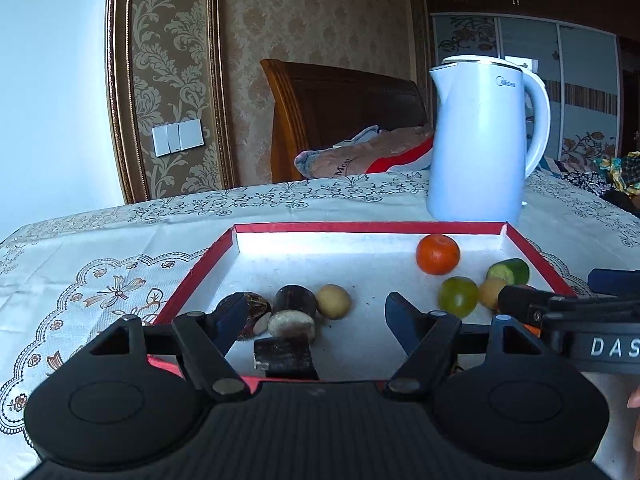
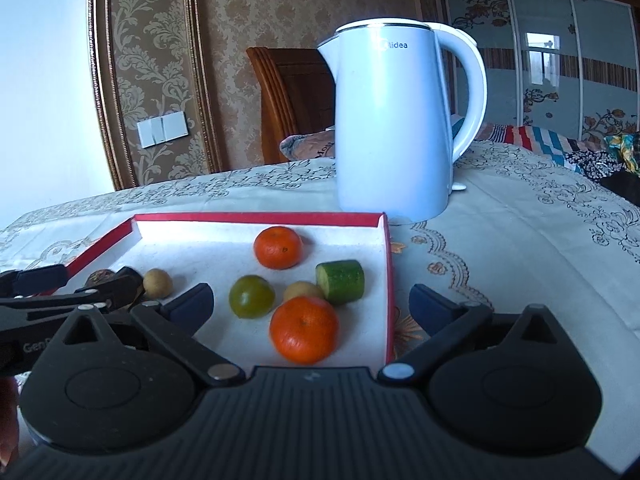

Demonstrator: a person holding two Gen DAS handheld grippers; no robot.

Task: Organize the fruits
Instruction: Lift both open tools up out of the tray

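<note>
I hold both grippers low over the near edge of the shallow red-rimmed tray with a white floor (image 2: pixel 387 280), which sits on the cream embroidered tablecloth (image 2: pixel 520 240). My right gripper (image 2: pixel 312 306) has its blue-tipped jaws spread as wide as they go, with nothing pressed between them; the near bright orange mandarin (image 2: pixel 304 329) lies on the tray floor in the gap, touching neither pad. Just behind it sit a round green tomato-like fruit (image 2: pixel 251 296), a small tan longan (image 2: pixel 302 291) and a cut green cucumber piece (image 2: pixel 341 281), with a second orange mandarin (image 2: pixel 278 247) farther back.

My left gripper (image 1: pixel 316 316) is also apart and grips nothing. Between its fingers, on the tray's left part, lie dark cylindrical chunks (image 1: pixel 295 300), possibly sugarcane, though the view is too dim to be sure, with another tan longan (image 1: pixel 333 301) beside them. A tall white electric kettle (image 2: pixel 394 120) stands on the cloth behind the tray.
</note>
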